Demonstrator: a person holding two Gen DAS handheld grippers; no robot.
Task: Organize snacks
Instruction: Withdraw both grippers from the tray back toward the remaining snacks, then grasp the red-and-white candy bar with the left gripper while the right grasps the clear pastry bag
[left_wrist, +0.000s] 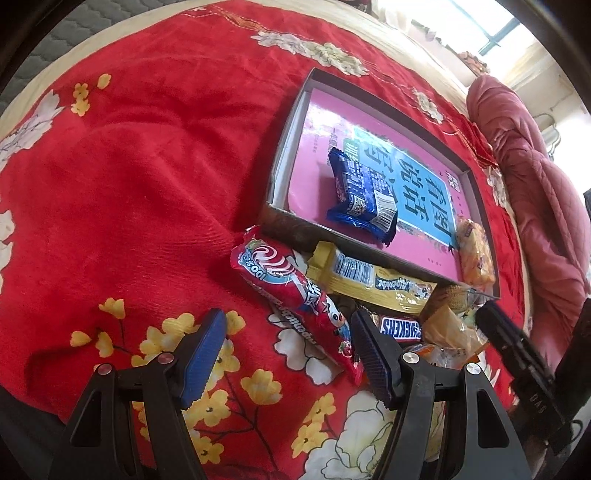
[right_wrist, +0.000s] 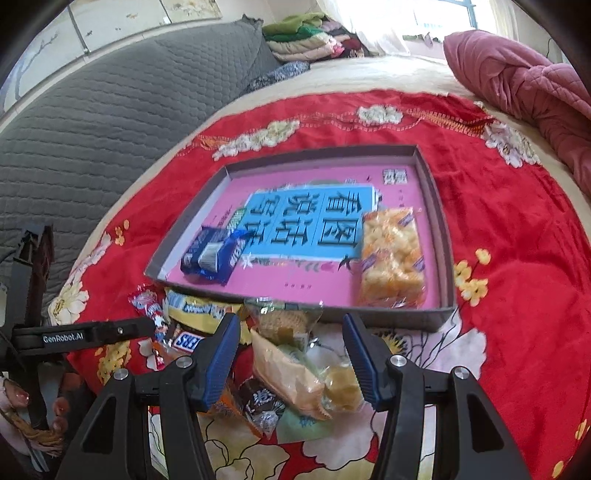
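Below, both tools hang open and empty: left tool (left_wrist: 288, 354) and right tool (right_wrist: 288, 354) over a snack pile (right_wrist: 291, 373) beside the tray (right_wrist: 441, 236).

"SNICKERS" reads on the brown bar (left_wrist: 400, 328) just beyond the left gripper's right finger. "Alpenliebe" stands on the yellow packet (left_wrist: 373, 278) farther ahead, "100%" on the red roll (left_wrist: 291, 295). "GenRobot.AI" marks the black gripper arm (right_wrist: 85, 335).

The left hand-held gripper (left_wrist: 288, 356), jaws apart, hovers over a red wafer roll (left_wrist: 295, 295) on a red floral blanket (left_wrist: 147, 166), beside a yellow packet (left_wrist: 373, 280), a Snickers bar (left_wrist: 400, 328) and a shallow box (left_wrist: 288, 221) holding a blue packet (left_wrist: 364, 194).
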